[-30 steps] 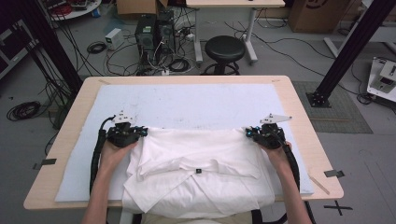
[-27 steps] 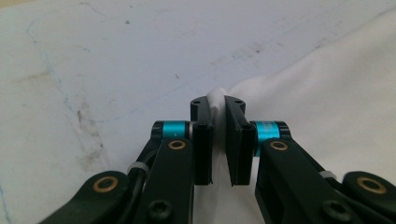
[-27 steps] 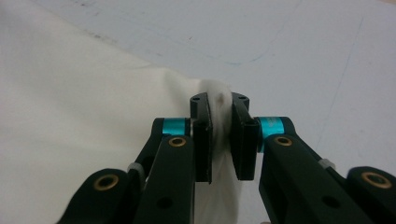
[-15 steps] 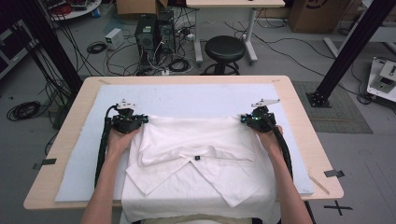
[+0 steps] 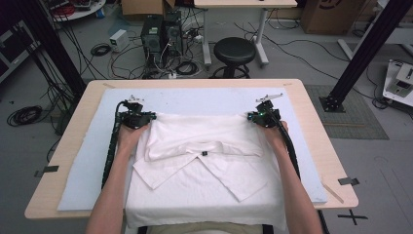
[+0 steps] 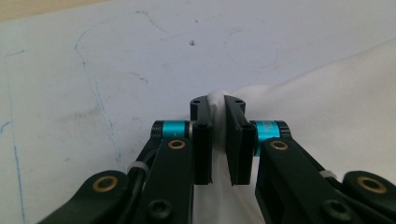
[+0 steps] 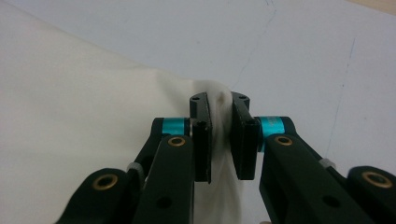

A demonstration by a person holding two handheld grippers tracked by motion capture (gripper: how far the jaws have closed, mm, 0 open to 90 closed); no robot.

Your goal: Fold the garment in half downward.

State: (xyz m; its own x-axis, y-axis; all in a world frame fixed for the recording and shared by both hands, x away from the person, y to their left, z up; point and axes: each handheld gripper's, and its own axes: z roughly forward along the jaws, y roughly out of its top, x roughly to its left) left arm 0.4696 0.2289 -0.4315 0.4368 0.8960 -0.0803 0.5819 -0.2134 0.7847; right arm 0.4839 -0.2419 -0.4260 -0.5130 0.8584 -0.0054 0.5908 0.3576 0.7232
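Pinching the far edge of a white shirt (image 5: 204, 161), the left gripper (image 5: 138, 118) has its jaws drawn narrow onto a bunched corner of the cloth; in the left gripper view the fabric (image 6: 299, 135) wells up between the two black pads and spreads off to the gripper's right and back under it, toward the person. Ahead of this gripper and to its left lies bare pale blue mat (image 6: 93, 70) — flat, faintly stained, with thin pen lines across it.

Between the two grippers the shirt's folded edge runs nearly straight. Behind that edge, nearer the person, the collar and a small dark tag (image 5: 205, 154) sit at the middle, and the smooth, soft cloth drapes over the near edge of the wooden table (image 5: 321, 141).

At the other end of the edge the right gripper (image 5: 263, 117) is likewise closed narrow on a corner — a small puckered fold of shirt (image 7: 93, 107) stands between its pads in the right gripper view, the cloth spreading to the gripper's left, mat (image 7: 303, 56) ahead and to its right. Each gripper is black, hinged, with teal collars beside the pads.
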